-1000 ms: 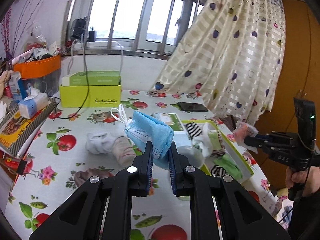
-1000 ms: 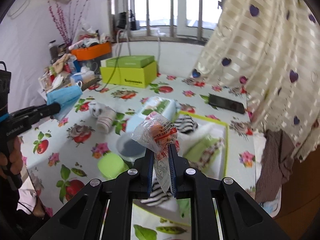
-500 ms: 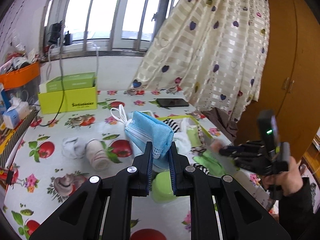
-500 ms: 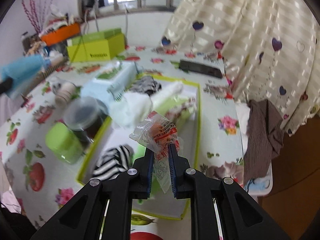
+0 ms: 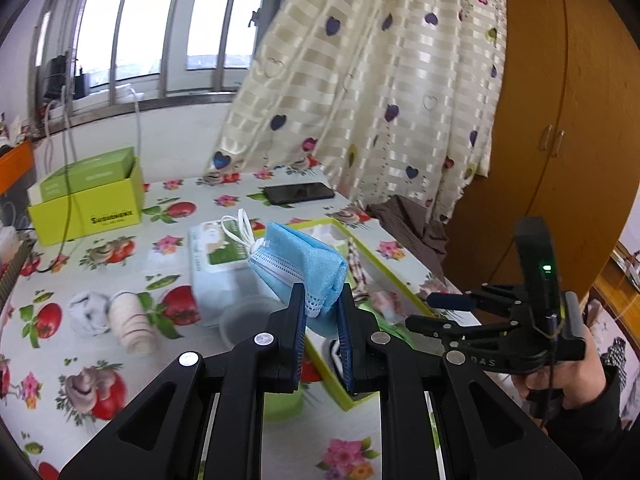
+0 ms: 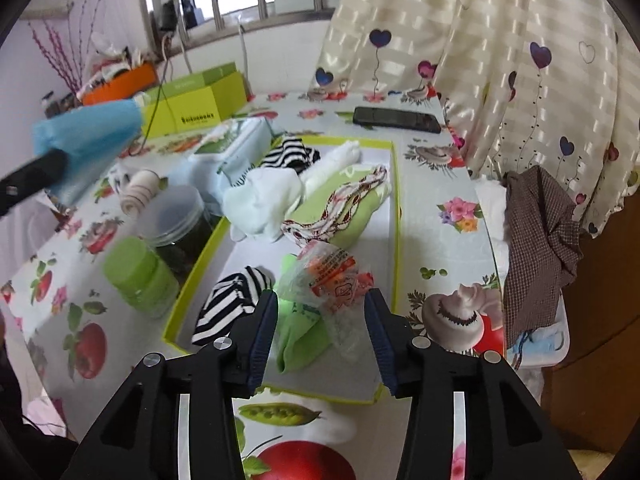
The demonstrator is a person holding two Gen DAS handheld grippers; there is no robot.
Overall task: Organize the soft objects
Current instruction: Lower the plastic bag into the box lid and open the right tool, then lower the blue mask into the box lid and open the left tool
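Observation:
My left gripper (image 5: 322, 300) is shut on a folded bundle of blue face masks (image 5: 300, 256), held above the table; the same masks (image 6: 88, 132) show at the left of the right wrist view. My right gripper (image 6: 320, 300) hangs low over the yellow-green tray (image 6: 396, 216), its jaws opening. A crinkled plastic packet with orange print (image 6: 332, 276) lies between them on a green sock (image 6: 300, 332), and the pads do not press it. Striped, white and green socks fill the tray. A rolled sock (image 5: 128, 320) and a white sock (image 5: 90, 312) lie on the tablecloth.
A wipes pack (image 5: 224, 248), a clear-lidded jar (image 6: 176, 216) and a green jar (image 6: 140, 276) stand left of the tray. A yellow-green box (image 5: 88, 208) and a phone (image 5: 300, 193) sit further back. A brown cloth (image 6: 540, 232) hangs off the table's right edge by the curtain.
My right gripper came down over the tray and its jaws spread, letting the packet go onto the socks. My left gripper swung right, still holding the masks.

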